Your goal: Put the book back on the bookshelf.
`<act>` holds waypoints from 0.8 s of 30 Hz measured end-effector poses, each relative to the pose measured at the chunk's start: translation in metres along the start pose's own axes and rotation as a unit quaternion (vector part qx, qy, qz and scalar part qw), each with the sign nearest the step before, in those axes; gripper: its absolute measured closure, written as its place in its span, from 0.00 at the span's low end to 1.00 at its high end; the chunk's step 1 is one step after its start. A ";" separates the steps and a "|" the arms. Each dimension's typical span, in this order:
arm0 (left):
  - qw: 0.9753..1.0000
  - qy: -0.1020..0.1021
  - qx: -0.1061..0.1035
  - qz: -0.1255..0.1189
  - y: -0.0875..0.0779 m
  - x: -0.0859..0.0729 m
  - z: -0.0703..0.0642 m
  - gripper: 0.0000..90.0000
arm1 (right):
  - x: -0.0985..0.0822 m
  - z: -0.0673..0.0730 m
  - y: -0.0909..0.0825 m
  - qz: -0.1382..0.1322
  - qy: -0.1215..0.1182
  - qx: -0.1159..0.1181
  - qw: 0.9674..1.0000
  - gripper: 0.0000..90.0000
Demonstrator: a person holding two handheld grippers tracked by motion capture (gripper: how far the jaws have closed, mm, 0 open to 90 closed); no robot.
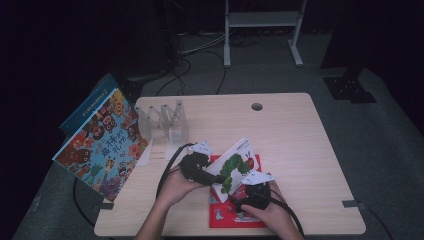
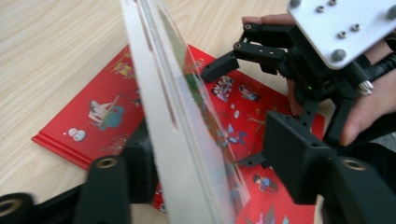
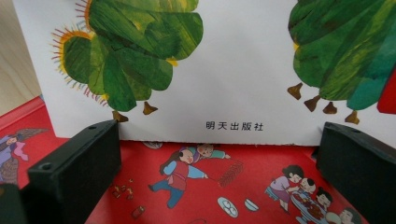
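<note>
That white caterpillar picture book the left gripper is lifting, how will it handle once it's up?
The white caterpillar picture book probably stays stiff: its thick page block looks straight in the left gripper. The glossy cover may slip. Gripped near one edge, it could swing toward the red picture book.

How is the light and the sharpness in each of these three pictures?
High view: dim, with dark surroundings and a soft table. Left gripper view: the white book is close and blurred, with glare on its cover. Right gripper view: bright and even, the caterpillar cover sharp, the near jaws soft.
</note>
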State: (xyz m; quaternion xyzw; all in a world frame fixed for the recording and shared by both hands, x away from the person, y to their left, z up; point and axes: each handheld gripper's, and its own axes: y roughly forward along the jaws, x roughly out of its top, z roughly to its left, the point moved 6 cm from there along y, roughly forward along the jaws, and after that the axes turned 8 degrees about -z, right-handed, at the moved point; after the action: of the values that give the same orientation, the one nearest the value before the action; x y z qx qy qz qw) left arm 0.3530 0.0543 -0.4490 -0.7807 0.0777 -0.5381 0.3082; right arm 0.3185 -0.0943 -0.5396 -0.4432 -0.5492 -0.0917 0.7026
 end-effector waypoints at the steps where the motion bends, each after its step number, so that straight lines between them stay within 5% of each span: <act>1: 1.000 0.000 0.000 0.000 0.000 0.000 0.000 0.52 | 0.000 0.000 0.000 0.000 0.000 0.000 1.000 0.00; 11: 1.000 0.004 0.006 0.018 -0.001 0.006 0.002 0.71 | 0.000 -0.001 0.000 0.000 -0.003 0.002 1.000 0.00; 13: 1.000 0.006 0.008 0.022 -0.001 0.007 0.001 0.72 | 0.000 -0.001 -0.001 -0.003 -0.003 0.003 1.000 0.03; 14: 1.000 0.005 0.010 0.020 -0.002 0.007 0.002 0.73 | 0.001 -0.004 -0.005 -0.004 0.001 -0.001 1.000 0.16; 16: 1.000 0.004 0.010 0.020 -0.002 0.008 0.002 0.74 | 0.002 -0.007 -0.008 0.001 -0.006 0.002 1.000 0.22; 24: 0.999 0.024 0.017 0.044 -0.008 0.015 0.003 0.81 | 0.001 -0.026 -0.016 0.005 -0.012 -0.014 1.000 0.24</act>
State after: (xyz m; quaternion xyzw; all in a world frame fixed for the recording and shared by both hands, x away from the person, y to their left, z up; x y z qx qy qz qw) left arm 0.3599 0.0552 -0.4331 -0.7580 0.1101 -0.5437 0.3429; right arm 0.3269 -0.1220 -0.5308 -0.4568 -0.5538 -0.0911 0.6902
